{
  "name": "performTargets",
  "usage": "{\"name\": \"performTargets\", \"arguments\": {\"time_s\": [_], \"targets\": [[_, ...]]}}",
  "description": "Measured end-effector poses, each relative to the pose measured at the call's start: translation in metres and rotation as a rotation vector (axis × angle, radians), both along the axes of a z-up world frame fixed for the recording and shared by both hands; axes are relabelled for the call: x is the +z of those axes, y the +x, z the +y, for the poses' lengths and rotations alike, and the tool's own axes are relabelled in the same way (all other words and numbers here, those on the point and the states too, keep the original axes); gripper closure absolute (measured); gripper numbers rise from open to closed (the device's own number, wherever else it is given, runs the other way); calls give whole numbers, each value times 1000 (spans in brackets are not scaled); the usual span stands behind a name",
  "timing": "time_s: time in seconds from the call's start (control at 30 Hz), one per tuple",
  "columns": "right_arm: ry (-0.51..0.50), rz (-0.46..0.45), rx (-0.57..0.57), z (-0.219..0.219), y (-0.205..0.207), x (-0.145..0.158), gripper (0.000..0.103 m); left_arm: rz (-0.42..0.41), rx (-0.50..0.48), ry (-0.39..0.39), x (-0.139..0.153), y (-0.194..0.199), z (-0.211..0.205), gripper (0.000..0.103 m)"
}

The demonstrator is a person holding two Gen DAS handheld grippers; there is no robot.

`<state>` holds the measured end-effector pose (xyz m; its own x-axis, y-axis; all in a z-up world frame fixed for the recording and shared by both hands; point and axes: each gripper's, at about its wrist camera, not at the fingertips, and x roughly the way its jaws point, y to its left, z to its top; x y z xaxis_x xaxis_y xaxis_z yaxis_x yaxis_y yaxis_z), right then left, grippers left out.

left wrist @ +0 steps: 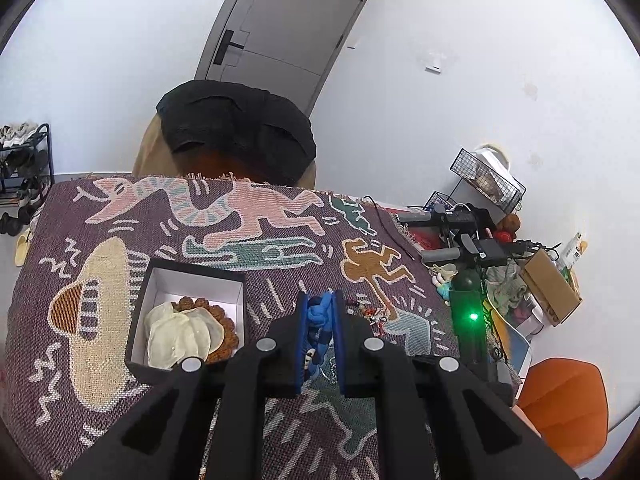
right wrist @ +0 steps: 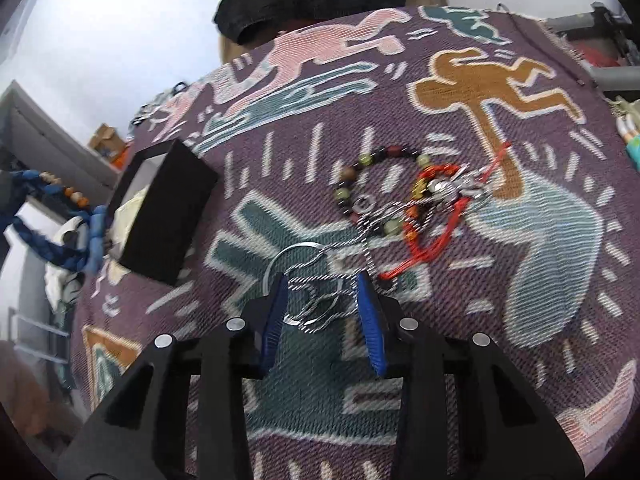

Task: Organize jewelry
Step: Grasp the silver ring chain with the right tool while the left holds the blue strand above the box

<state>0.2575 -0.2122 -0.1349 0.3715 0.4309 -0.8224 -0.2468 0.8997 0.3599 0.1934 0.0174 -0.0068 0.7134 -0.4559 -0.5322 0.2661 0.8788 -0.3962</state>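
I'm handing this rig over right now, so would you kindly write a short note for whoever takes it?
Left tongs: shut on the blue cord piece, held above the cloth right of the box.
Right tongs: part open around the silver rings; the blur hides any contact.
Box: open, holds a brown bracelet and cream pieces.
Left to do: box the cord piece, then rings, bead bracelet and red cord.
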Motion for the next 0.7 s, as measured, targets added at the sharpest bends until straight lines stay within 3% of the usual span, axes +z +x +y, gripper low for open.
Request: {"name": "performTargets", "arguments": {"time_s": [0.27,0.37,0.5,0.63,0.7], "targets": [[27,35,125,3,-11,-1,66,19,-7,-22,-11,0,0,93],[-9,23,165,5,-16,2,66,21,-6,-24,-12,-1,2,93],[-56,-43,133,-1,-11,14,66,24,-3,-32,-13,0,4,93],[-136,-53,179,12,-1,8,66,26,-7,-31,-13,0,4,93],[-177,-56,232,22,-3,2,56,26,-7,-31,-14,-1,5,93]]}}
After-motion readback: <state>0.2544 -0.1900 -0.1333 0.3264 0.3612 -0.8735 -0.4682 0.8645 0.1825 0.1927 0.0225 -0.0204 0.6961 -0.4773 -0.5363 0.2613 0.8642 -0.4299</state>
